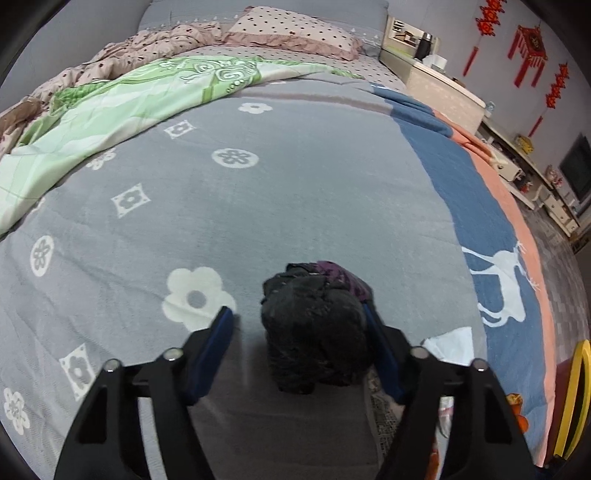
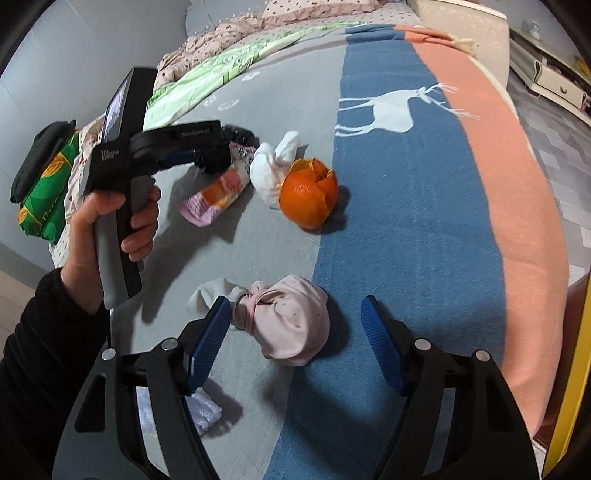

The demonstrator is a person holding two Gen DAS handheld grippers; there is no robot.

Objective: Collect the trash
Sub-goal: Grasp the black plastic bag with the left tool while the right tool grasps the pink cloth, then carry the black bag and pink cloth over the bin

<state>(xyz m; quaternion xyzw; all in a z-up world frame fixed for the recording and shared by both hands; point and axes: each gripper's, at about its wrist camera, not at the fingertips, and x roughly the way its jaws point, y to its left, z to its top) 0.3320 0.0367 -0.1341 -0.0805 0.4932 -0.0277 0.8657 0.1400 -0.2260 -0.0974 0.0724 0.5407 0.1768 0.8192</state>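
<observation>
Left gripper [image 1: 299,325] spread wide over the bed [image 1: 295,184], jaws apart; a black bundle [image 1: 314,332] sits between the fingers, against the right finger, clear gap to the left finger, so nothing is pinched. Right gripper [image 2: 295,321] also spread, both blue pads visible, straddling a pink bundle [image 2: 291,321] without closing on it; left pad looks to be just at the knotted neck, right pad apart. Bed is covered by a blanket [image 2: 406,229] in grey, blue and orange bands, white deer on the blue. Green quilt [image 1: 110,107] and a dotted pillow [image 1: 291,31] lie at the far end. In the right wrist view the left hand [image 2: 110,229] grips the other tool's handle at the frame's left, its tip over the black bundle [image 2: 216,158]. Trash lies on the grey band near the blue edge: orange peel [image 2: 309,195], partly closed like a ball, touching a white tissue wad [image 2: 273,170]; just left of that, a pink-orange wrapper [image 2: 214,195] reaching under the black bundle. Pink bundle lies nearer the camera, on the grey/blue border. A small white scrap [image 2: 205,411] lies by the right gripper's left finger. Left wrist view shows a white tissue [image 1: 452,343] behind the right finger. Cabinets [image 1: 439,88] and red wall ornaments [image 1: 528,51] stand at the right.
</observation>
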